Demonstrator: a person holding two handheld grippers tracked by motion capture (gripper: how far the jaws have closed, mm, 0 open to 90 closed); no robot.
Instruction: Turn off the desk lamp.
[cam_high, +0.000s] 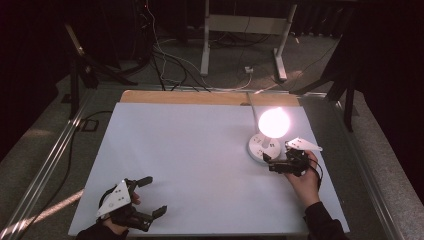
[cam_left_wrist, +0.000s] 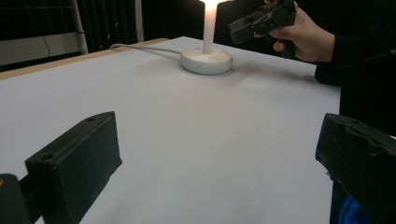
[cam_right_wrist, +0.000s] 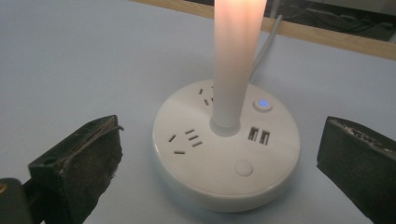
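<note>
Just ahead of the open right tongs (cam_right_wrist: 219, 163), lit lamp base (cam_right_wrist: 226, 154), untouched

The left hand's black two-jaw gripper (cam_high: 152, 196) rests low at seven o'clock, jaws spread wide. The right hand's black two-jaw gripper (cam_high: 268, 163) hovers at three o'clock, jaws parted, pointing toward nine.

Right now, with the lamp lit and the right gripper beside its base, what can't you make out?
- Lamp head: high view, washed out by glare; cut off by the top edge in both gripper views.
- Markings on the base buttons: right gripper view, too small.
- Cord: its far end runs off the table.
- Right gripper: whether it touches the base, too small in the high view.
</note>
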